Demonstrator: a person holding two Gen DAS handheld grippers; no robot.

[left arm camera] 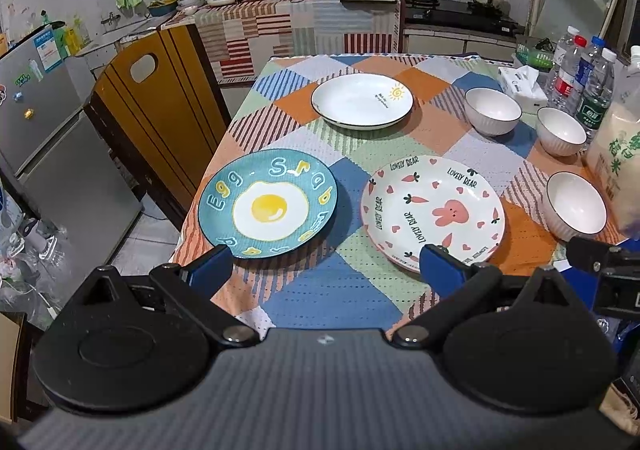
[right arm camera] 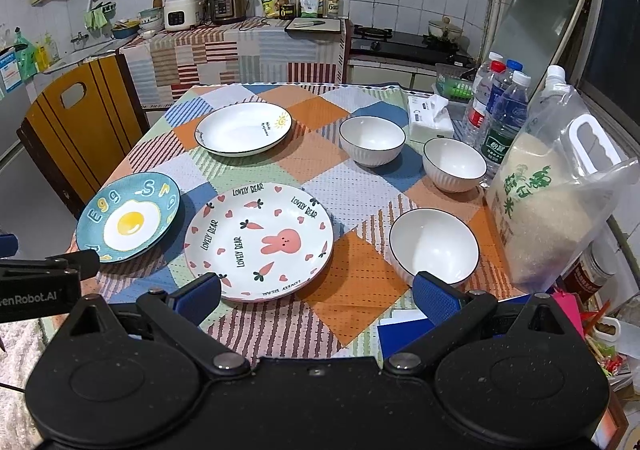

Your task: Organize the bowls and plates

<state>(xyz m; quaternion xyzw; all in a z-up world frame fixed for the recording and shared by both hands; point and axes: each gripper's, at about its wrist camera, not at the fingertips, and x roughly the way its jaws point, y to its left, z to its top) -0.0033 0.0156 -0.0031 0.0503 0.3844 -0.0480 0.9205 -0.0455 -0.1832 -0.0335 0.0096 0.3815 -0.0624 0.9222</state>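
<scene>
Three plates lie on the patchwork table: a teal egg plate [left arm camera: 266, 204] [right arm camera: 128, 218] at the near left, a white rabbit-and-carrot plate [left arm camera: 432, 212] [right arm camera: 258, 240] at the near middle, and a white sun plate [left arm camera: 362, 100] [right arm camera: 243, 128] at the back. Three white bowls stand on the right: a near one [left arm camera: 576, 206] [right arm camera: 434, 246], a middle one [left arm camera: 560, 130] [right arm camera: 454, 164] and a far one [left arm camera: 493, 110] [right arm camera: 372, 140]. My left gripper [left arm camera: 324, 270] is open and empty above the near edge, between the two near plates. My right gripper [right arm camera: 316, 294] is open and empty above the near edge, between the rabbit plate and the near bowl.
A bag of rice [right arm camera: 548, 202] and several water bottles [right arm camera: 500, 110] stand along the table's right side, with a tissue pack [right arm camera: 430, 118] behind the bowls. A wooden chair [left arm camera: 156, 102] stands left of the table. A blue folder [right arm camera: 404, 330] lies at the near right edge.
</scene>
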